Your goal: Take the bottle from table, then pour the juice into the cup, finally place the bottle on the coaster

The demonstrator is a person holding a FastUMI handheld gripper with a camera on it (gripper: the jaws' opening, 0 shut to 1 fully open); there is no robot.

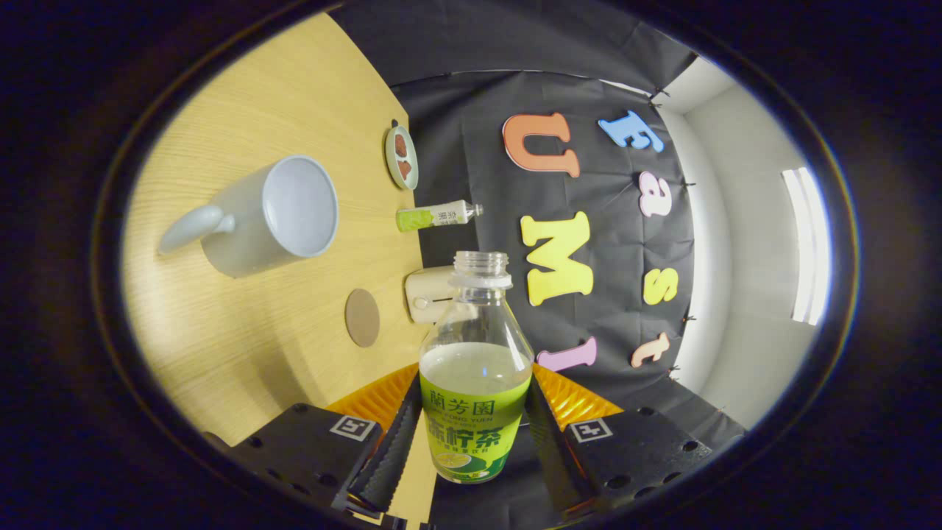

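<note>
In the gripper view, the gripper is clamping both fingers on the uncapped clear plastic bottle with a green label, lifted and tilted. The pouring step is beginning, I judge: the bottle's mouth needs swinging over the white ceramic cup beyond the fingers, with the round brown coaster lying nearer.

And here's the backdrop: a pale wood-grain counter, tipped hard over in this view. Out at its far edge, by the black cloth wall, sits 1 small round dish with reddish-brown pieces in it. At about 5 o'clock from that dish stands 1 small green-labelled bottle, capped. On round at 6 o'clock from it, a cream box-like gadget, partly hidden. Beyond the cloth, a white wall with a bright light strip.
</note>
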